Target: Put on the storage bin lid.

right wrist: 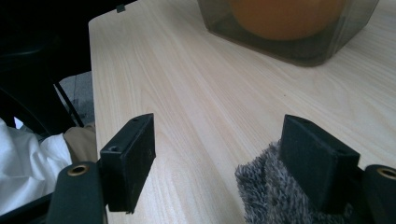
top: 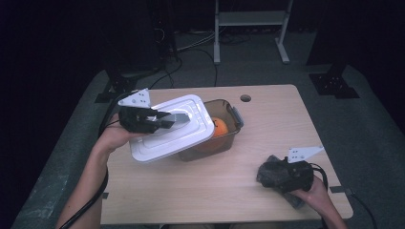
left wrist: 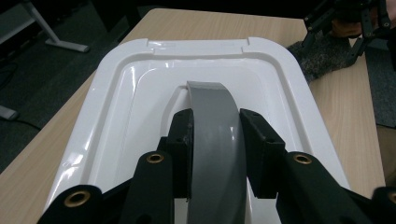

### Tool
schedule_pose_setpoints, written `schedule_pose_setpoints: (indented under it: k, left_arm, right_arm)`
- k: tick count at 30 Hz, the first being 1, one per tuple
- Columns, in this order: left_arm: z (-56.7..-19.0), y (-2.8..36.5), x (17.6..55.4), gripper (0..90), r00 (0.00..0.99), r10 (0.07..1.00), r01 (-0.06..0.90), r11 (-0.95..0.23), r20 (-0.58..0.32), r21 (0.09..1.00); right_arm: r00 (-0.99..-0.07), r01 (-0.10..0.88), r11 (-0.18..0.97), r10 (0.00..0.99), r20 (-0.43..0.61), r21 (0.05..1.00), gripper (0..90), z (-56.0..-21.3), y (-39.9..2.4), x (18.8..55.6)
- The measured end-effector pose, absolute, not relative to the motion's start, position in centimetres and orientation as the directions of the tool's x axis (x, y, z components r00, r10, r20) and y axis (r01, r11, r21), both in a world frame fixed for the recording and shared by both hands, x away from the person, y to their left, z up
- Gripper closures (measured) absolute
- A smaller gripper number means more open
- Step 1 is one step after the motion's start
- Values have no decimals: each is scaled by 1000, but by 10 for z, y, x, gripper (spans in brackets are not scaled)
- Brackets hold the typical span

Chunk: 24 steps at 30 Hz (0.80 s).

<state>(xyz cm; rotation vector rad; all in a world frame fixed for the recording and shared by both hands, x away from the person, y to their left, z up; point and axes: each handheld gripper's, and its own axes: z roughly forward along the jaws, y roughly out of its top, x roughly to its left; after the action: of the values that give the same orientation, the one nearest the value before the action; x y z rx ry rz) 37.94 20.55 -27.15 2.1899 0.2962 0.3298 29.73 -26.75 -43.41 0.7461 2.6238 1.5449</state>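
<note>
2 tools are at work on 1 pale wooden desk (top: 267, 119). The left tool (top: 167, 120), left of centre in the high view, is clamped on the grey arched handle (left wrist: 215, 130) of a white plastic lid (top: 169, 126); in the left gripper view both black pads press the handle's sides. The lid hangs tilted over the left part of a smoky transparent container (top: 224, 136), covering some of the opening but not seated, and an orange (top: 219, 126) sits inside, exposed at the right.

The right tool (top: 270, 174), at the lower right of the high view, rests with its jaws apart and nothing between them, lying on a grey fuzzy cloth (right wrist: 275, 196) that shows just beside 1 pad in the right gripper view.

Risks, as I judge them: the grip is on a narrow curved handle, so the lid could pivot or slip between the pads. If it comes down skewed, its rim may catch the container's wall or the grey latch (top: 237, 117) at the right end and shove the unheld box across the desk. The orange looks tall enough to block the lid from seating.

Room is generous: bare desk lies in front of the container toward the bottom of the frame and to its right, while the desk's left edge is close beside the left hand (top: 112, 138), and the round cable hole (top: 245, 98) lies near the far edge.
</note>
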Motion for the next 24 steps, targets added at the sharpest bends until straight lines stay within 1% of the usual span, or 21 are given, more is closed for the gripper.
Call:
schedule_pose_setpoints:
  k: [12, 24]
  left_arm:
    - [-272, 183, 395, 666, 946, 299, 83, -594, 124, 800]
    - [-280, 167, 412, 666, 952, 288, 96, -597, 101, 796]
  right_arm:
    - [-888, 393, 399, 400, 228, 829, 259, -434, -268, 298]
    - [-887, 393, 393, 400, 231, 831, 259, -434, -272, 299]
